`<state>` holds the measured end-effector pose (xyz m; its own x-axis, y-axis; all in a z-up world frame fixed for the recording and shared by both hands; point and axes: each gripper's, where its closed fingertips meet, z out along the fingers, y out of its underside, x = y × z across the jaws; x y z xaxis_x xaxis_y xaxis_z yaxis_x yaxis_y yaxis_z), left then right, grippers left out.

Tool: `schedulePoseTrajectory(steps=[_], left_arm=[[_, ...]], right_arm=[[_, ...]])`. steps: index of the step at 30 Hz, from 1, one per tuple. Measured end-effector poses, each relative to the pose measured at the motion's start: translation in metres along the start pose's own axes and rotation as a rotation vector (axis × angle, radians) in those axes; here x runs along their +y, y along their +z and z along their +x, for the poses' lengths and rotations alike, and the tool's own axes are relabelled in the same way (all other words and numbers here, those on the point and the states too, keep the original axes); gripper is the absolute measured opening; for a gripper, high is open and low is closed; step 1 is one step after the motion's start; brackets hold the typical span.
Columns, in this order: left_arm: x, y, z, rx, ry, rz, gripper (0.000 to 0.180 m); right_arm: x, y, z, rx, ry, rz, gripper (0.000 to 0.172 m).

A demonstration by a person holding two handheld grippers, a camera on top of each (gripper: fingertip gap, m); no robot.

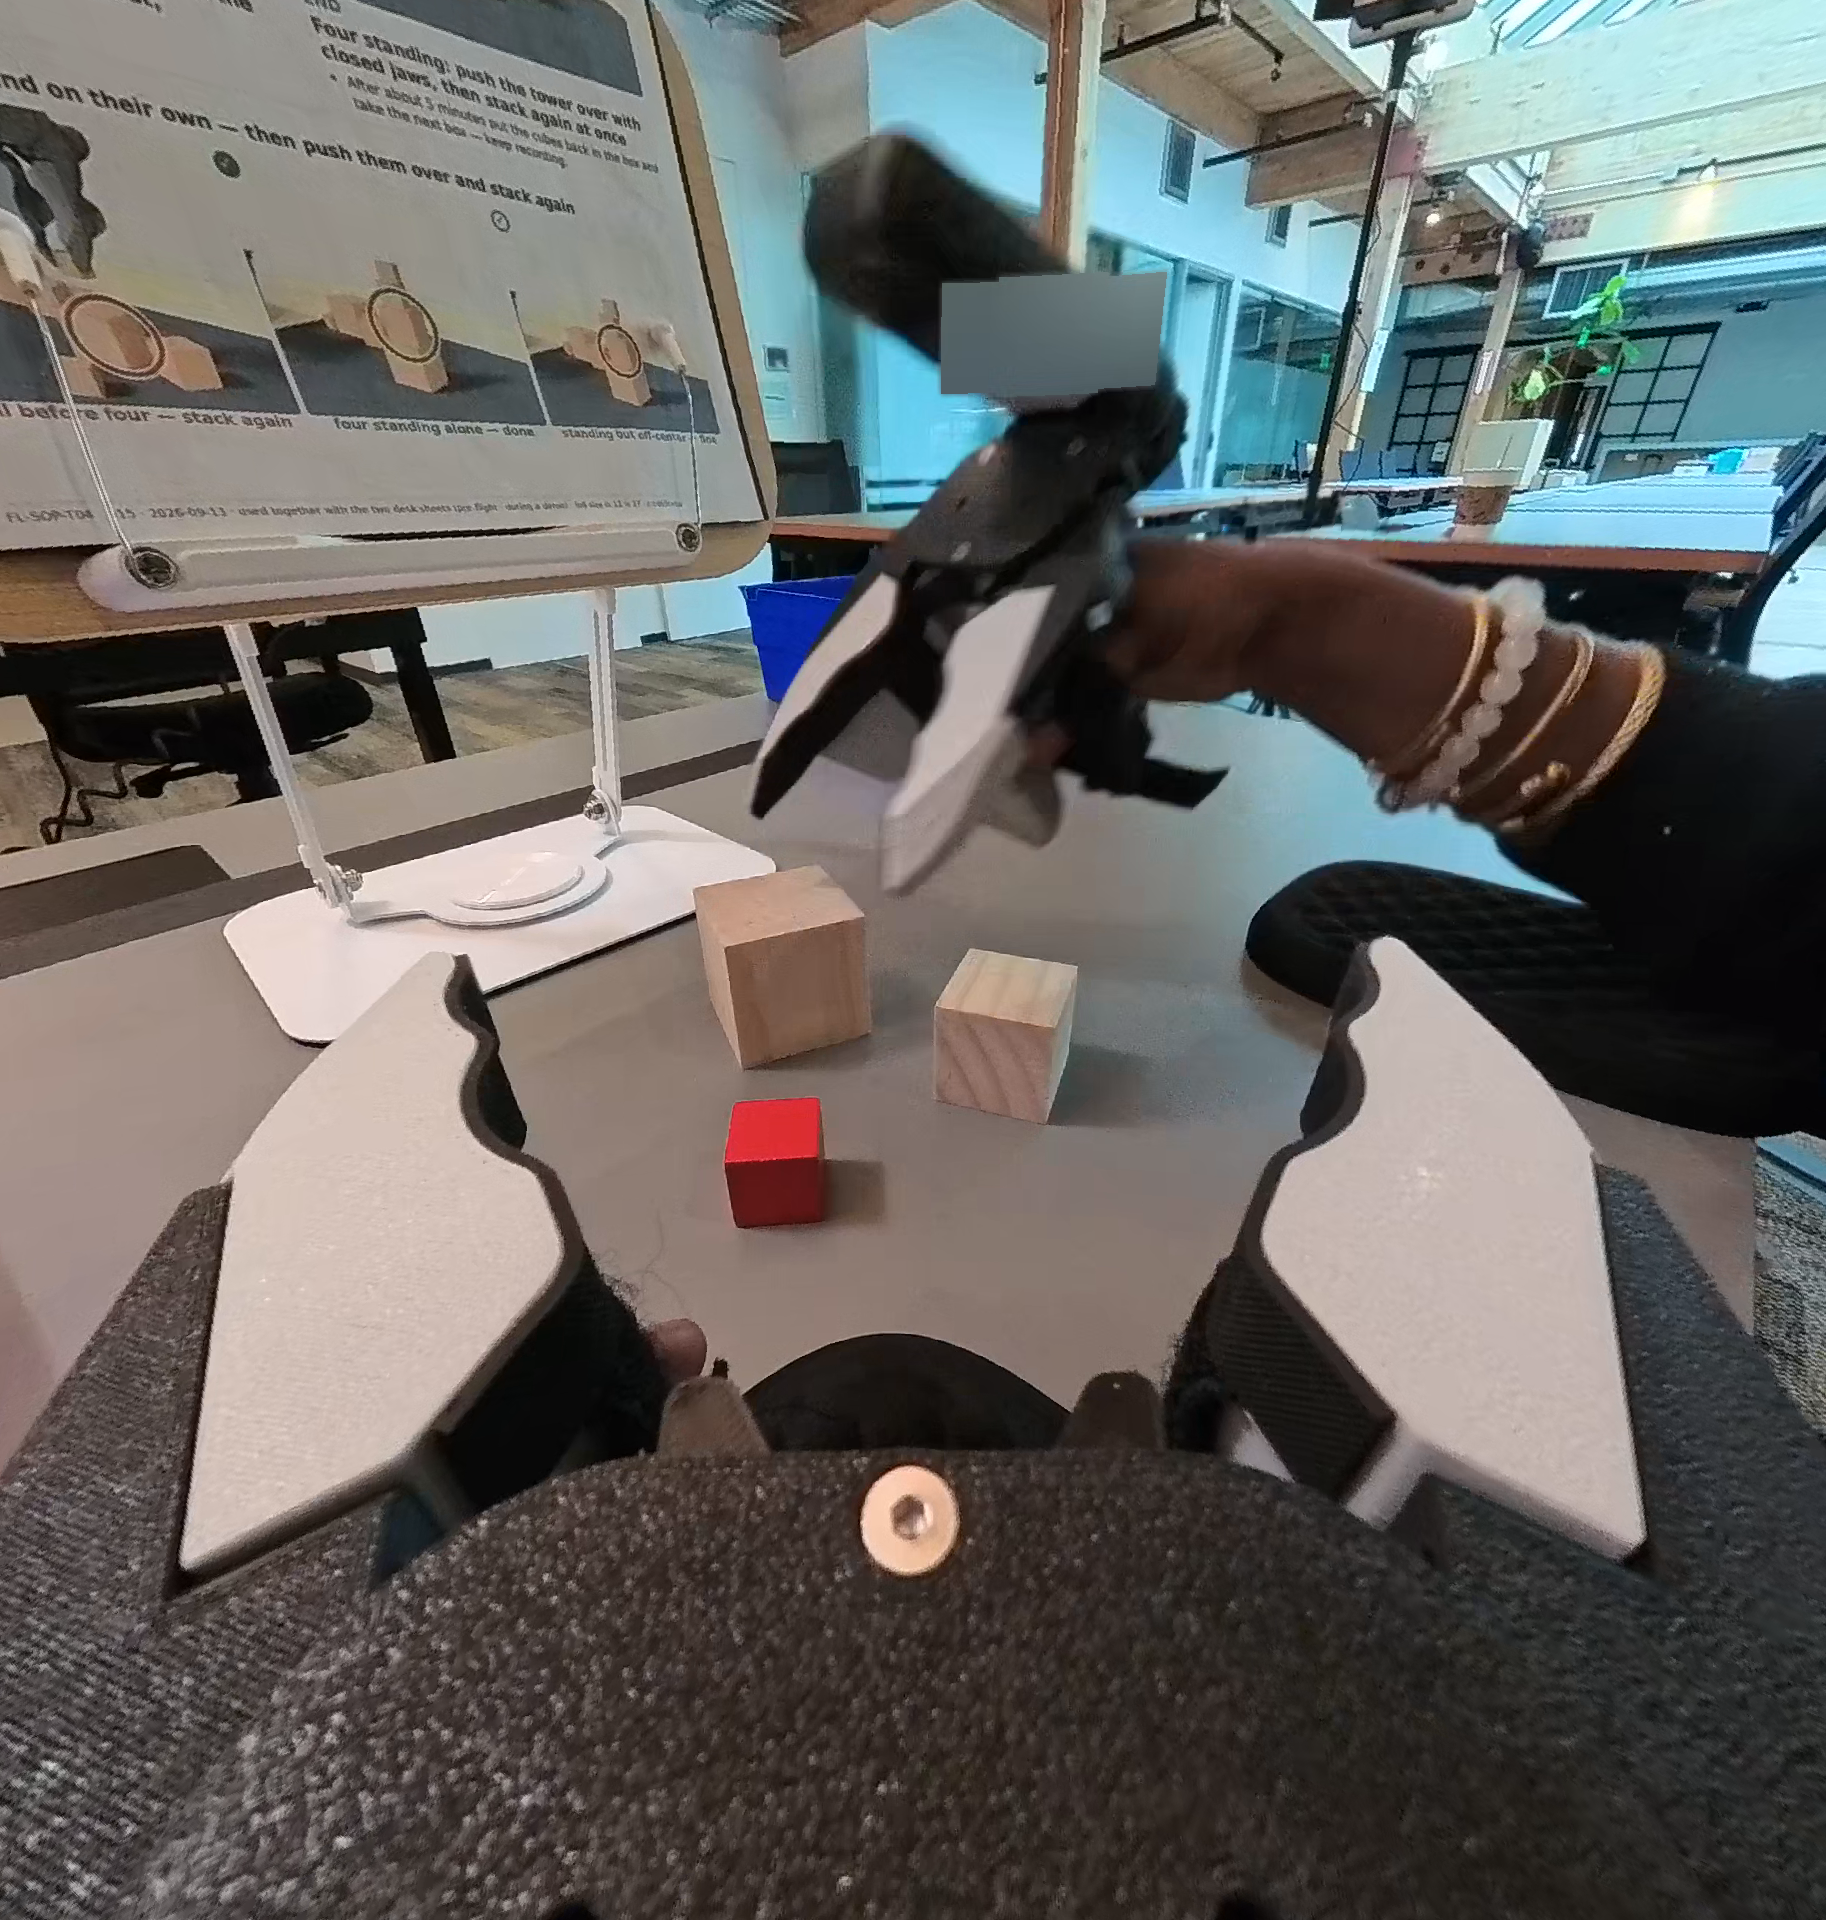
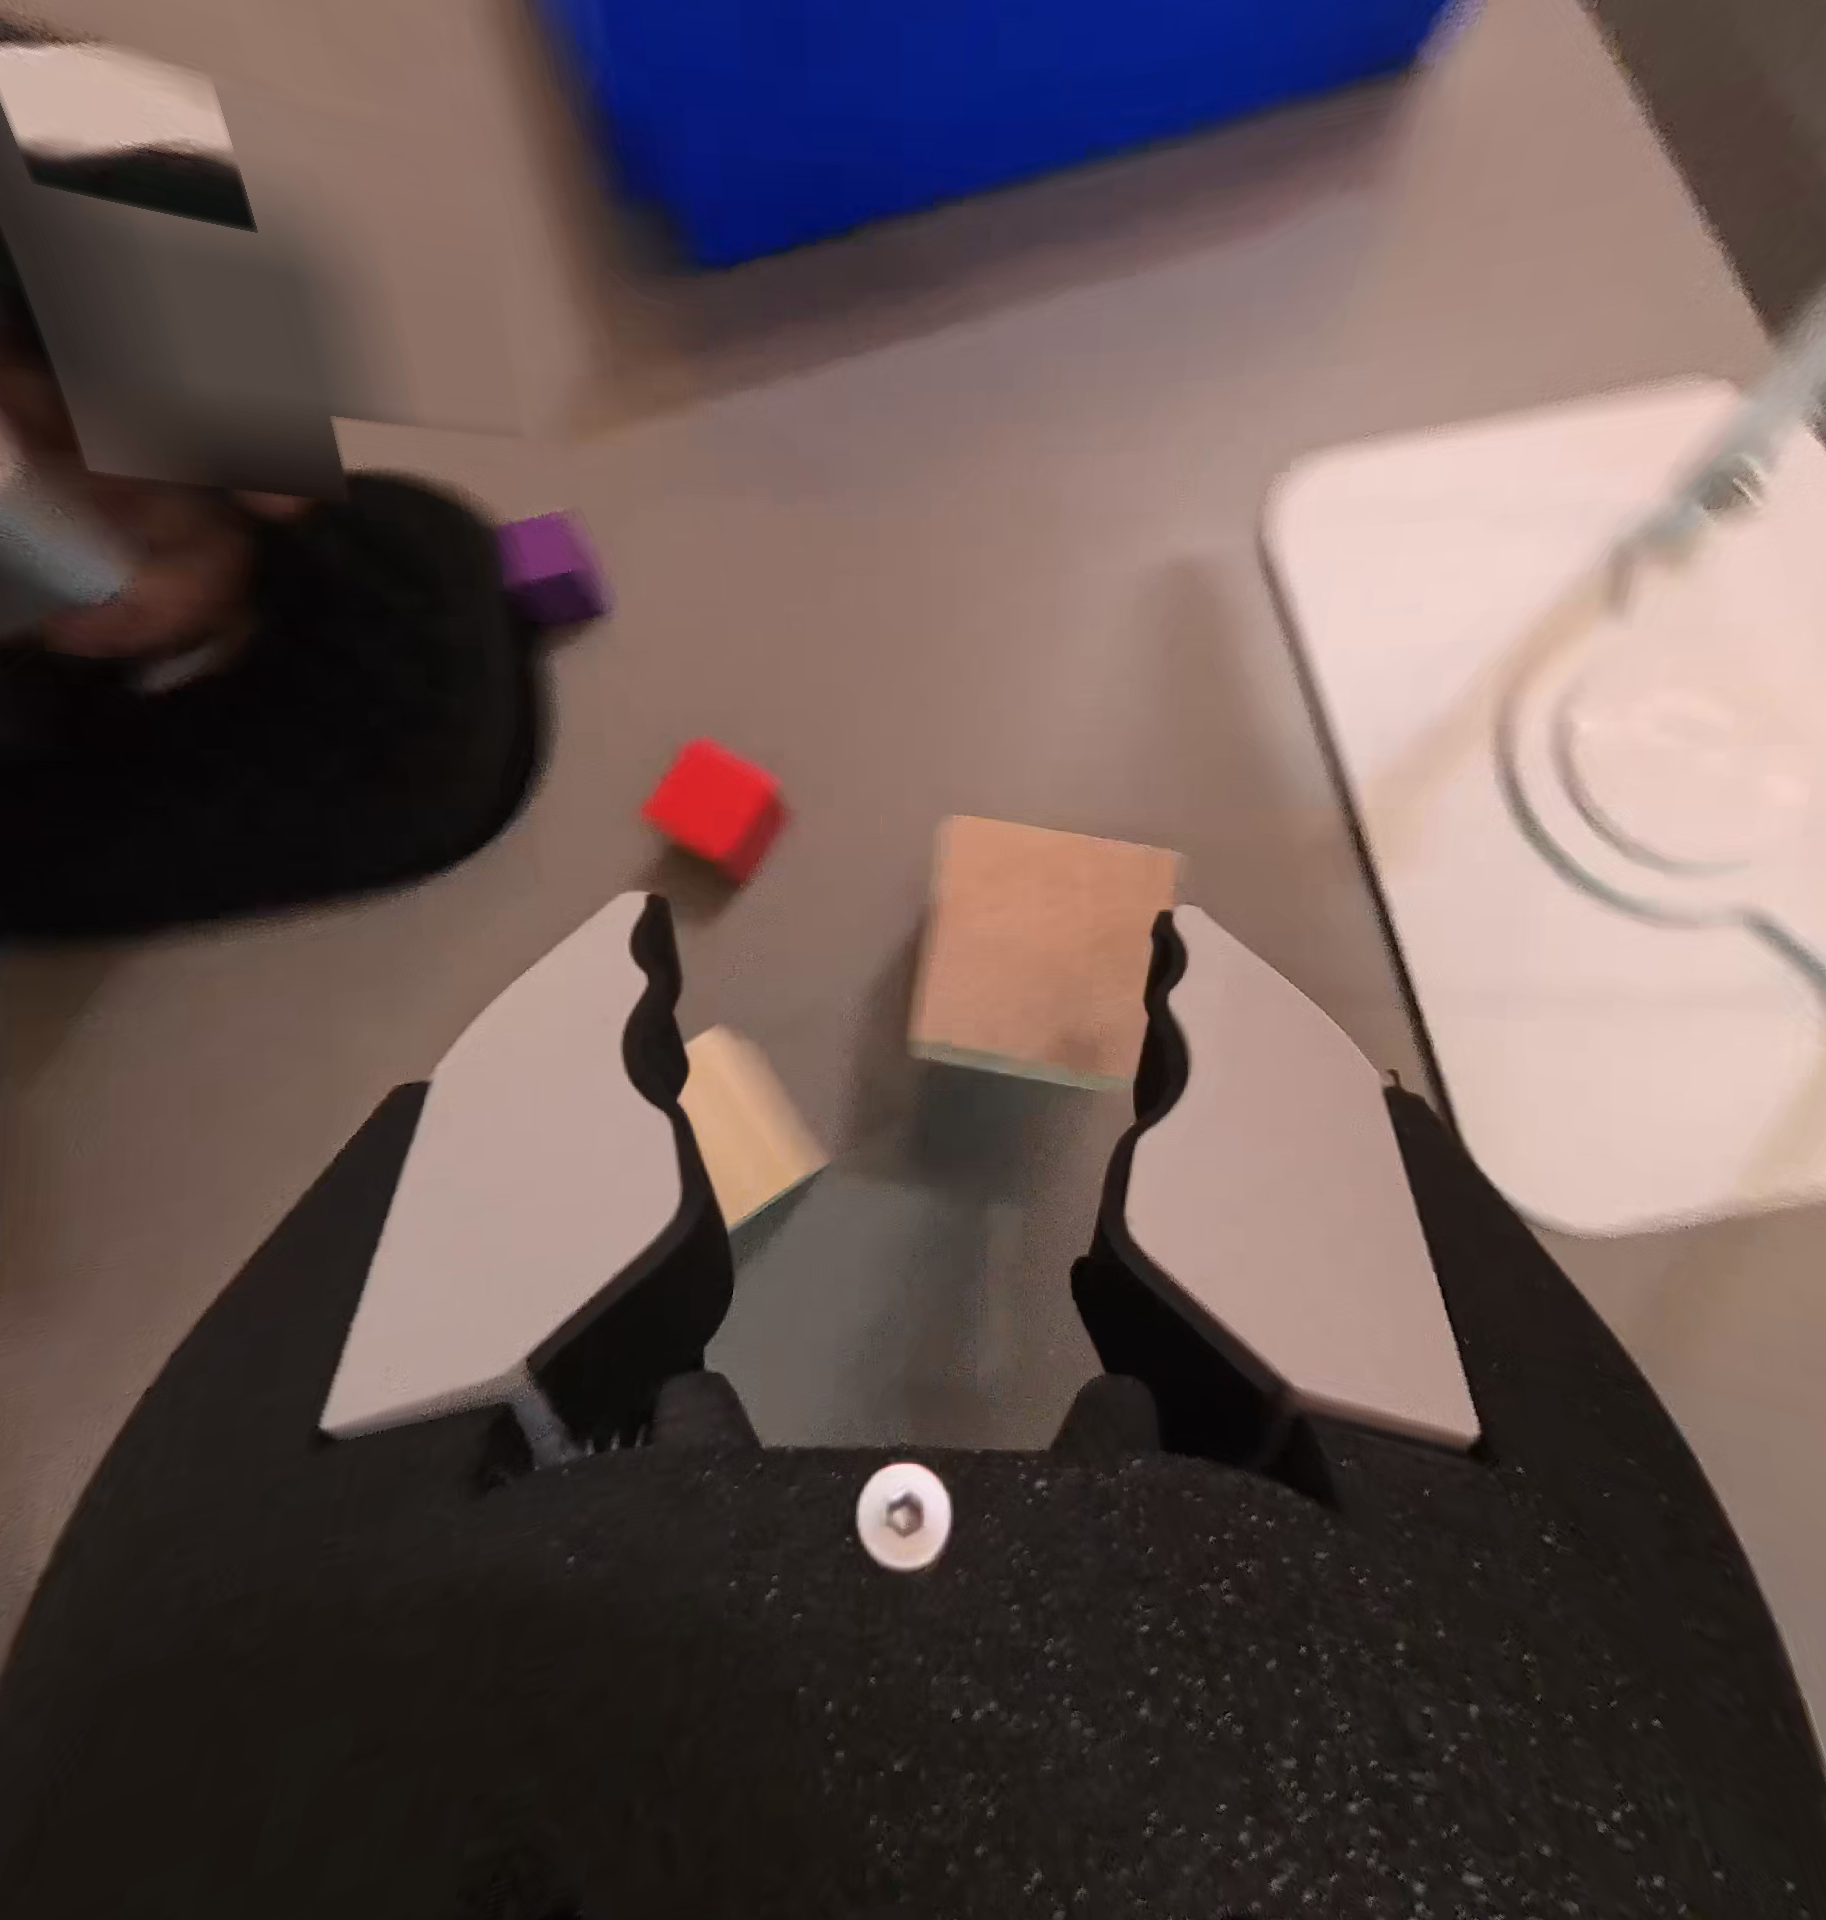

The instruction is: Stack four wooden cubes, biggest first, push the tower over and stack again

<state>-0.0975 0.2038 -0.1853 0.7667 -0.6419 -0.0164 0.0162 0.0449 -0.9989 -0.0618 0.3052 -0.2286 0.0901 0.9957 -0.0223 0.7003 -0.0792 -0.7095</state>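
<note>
Fingers of the left gripper (image 1: 914, 1049) stand spread wide with nothing between them, low over the grey tabletop (image 1: 992, 1299); a red cube (image 1: 774, 1162) lies nearest, a large wooden cube (image 1: 784, 966) and a paler wooden cube (image 1: 1004, 1035) just beyond; the right gripper (image 1: 847, 831) hangs above the large cube, fingers parted and bare; a purple cube (image 2: 550, 566) lies by the black sleeve (image 2: 265, 707); a white stand base (image 1: 493, 914) sits far left.

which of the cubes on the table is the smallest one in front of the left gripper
The red cube. It is painted and clearly smaller than the two bare wooden cubes, the larger tan and the paler, standing beyond it.
</note>
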Motion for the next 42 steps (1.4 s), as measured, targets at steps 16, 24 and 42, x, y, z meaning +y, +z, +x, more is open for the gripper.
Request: schedulePoseTrajectory(steps=[16, 24, 42], left_arm=[[0.000, 0.000, 0.002, 0.007, 0.008, -0.002, 0.146], [0.000, 0.000, 0.002, 0.009, 0.008, -0.002, 0.146], [0.000, -0.001, 0.002, 0.007, 0.007, 0.004, 0.145]], right_arm=[[0.055, -0.007, -0.058, -0.268, -0.533, -0.432, 0.063], [0.070, 0.005, -0.055, -0.282, -0.526, -0.475, 0.046], [-0.012, -0.011, 0.022, 0.074, 0.013, -0.273, 0.042]])
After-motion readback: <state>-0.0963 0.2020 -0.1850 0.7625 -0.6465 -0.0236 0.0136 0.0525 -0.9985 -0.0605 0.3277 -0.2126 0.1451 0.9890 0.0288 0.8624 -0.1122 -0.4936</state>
